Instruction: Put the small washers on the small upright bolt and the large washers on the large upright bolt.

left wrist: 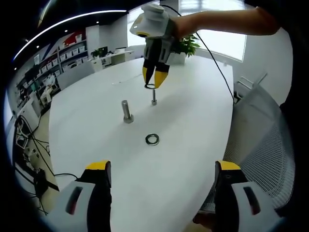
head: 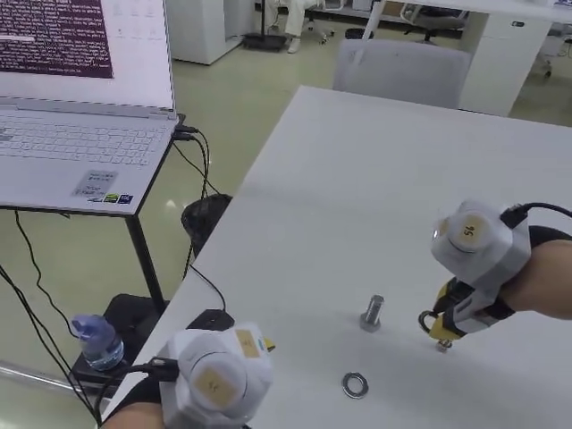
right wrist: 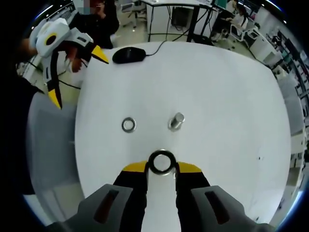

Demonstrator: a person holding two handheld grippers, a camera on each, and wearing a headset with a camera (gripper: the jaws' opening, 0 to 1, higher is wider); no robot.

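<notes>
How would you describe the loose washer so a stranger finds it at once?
Start at the white table and find the large upright bolt standing on it. Just beside it lies a metal washer, flat on the bare tabletop, unlike the other washer, which the right gripper holds.

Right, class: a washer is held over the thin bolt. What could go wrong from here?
The right hand-held gripper pinches the washer by its edge just above the small bolt; released off-centre, it could miss and roll away. The bolt stands free on the table, so a nudge from the jaws may topple it. Whether the washer is the small size is unclear.
</notes>
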